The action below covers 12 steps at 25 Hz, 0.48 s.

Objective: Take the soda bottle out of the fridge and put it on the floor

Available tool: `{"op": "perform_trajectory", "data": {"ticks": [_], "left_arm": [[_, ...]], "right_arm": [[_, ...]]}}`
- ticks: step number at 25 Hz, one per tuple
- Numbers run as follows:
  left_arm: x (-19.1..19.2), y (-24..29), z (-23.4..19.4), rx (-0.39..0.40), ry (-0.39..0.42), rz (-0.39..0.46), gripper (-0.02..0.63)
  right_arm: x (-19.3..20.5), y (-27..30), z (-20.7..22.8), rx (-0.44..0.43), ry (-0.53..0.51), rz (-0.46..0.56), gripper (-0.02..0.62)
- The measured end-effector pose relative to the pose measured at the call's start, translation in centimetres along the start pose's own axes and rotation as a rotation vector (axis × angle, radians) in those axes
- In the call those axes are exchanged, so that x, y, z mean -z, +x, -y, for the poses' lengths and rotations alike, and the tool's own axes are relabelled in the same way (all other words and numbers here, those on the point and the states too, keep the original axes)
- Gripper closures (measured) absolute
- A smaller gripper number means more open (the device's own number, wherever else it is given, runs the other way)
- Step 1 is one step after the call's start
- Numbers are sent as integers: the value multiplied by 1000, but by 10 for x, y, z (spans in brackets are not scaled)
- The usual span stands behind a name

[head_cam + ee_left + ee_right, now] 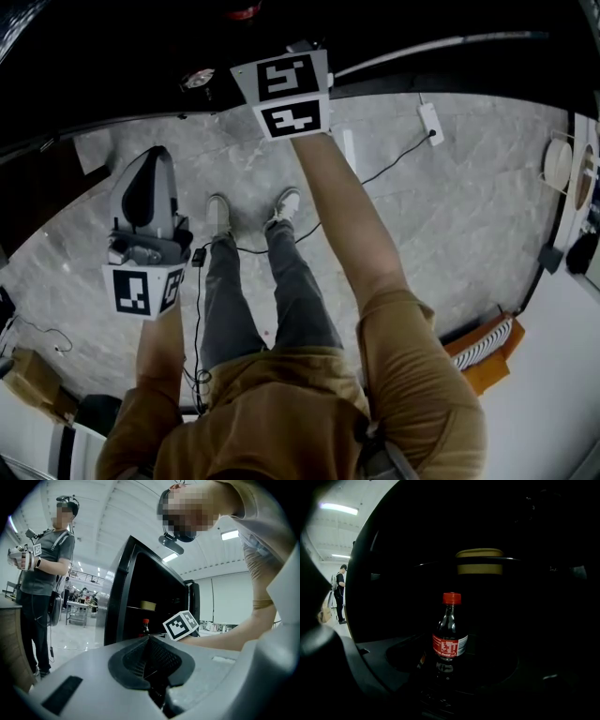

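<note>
A soda bottle (449, 637) with a red cap and red label stands upright on the lower shelf of the dark, open fridge (123, 597). In the right gripper view it is straight ahead of my right gripper (450, 688), whose dark jaws stand wide open and apart from it. In the head view that arm reaches into the fridge (112, 56); only its marker cube (286, 94) shows. My left gripper (155, 155) hangs shut and empty over the floor at the left. Its own view shows the bottle (145, 626) far off.
A tan round container (480, 562) sits on the shelf above the bottle. A cable (394, 159) and power strip (430, 122) lie on the marble floor near my feet (253, 211). Another person (47, 573) stands left of the fridge.
</note>
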<state>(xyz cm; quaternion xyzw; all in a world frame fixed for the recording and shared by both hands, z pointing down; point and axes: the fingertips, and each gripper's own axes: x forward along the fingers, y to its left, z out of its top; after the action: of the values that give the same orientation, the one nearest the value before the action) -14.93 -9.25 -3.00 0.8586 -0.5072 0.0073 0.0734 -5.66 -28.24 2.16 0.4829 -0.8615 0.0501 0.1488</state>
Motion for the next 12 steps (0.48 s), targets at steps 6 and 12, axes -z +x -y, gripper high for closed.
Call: {"op": "perform_trajectory", "data": {"ticks": [6,12], "left_arm": [[0,-3,-4,0,-2,-8,604],[7,-17,-17,-6,-1,-27,604]], "right_arm": [[2,19,6,19,26,-6,285],[6,31,6,48,37,2,285]]}}
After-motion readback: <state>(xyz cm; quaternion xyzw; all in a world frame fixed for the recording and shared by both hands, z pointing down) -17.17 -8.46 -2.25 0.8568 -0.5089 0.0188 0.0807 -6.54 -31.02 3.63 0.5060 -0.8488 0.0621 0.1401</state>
